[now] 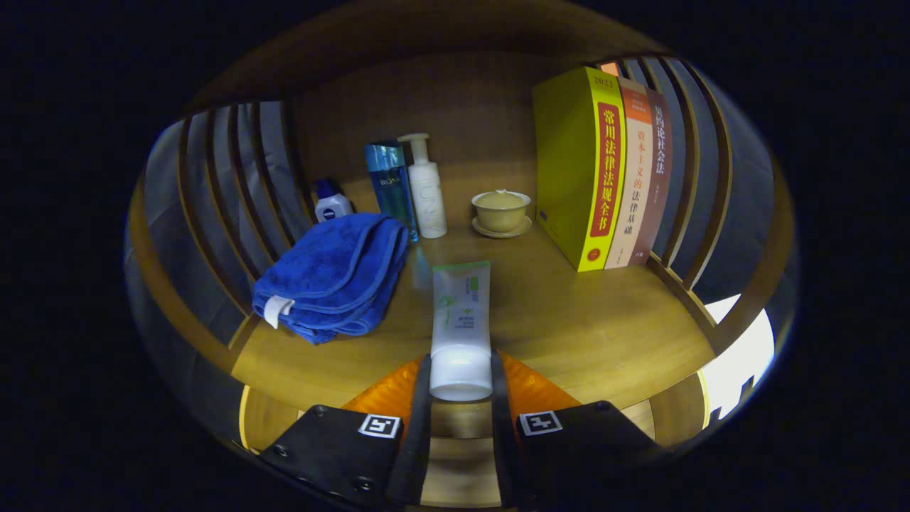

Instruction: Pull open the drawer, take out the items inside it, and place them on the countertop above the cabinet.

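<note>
Wooden counter (604, 334) with slatted side rails and a solid back panel. Left to right: folded blue microfibre towel (330, 277), small white bottle with blue cap (330, 203), tall blue bottle (389, 186), white pump bottle (428, 188), tan lidded cup on saucer (501, 211), three upright books (604, 167) braced against the right rail. White squeeze tube with green print (461, 320) lies lengthwise, cap end between the fingers (461, 387), which look closed on the cap, likely setting it down.

Tube (461, 320) lies on counter (604, 334), cap between hand-held gripper (461, 380) fingers. Towel (330, 277) left; bottles (412, 186) behind it; lidded cup (501, 210) centre-back; books (604, 167) right.
</note>
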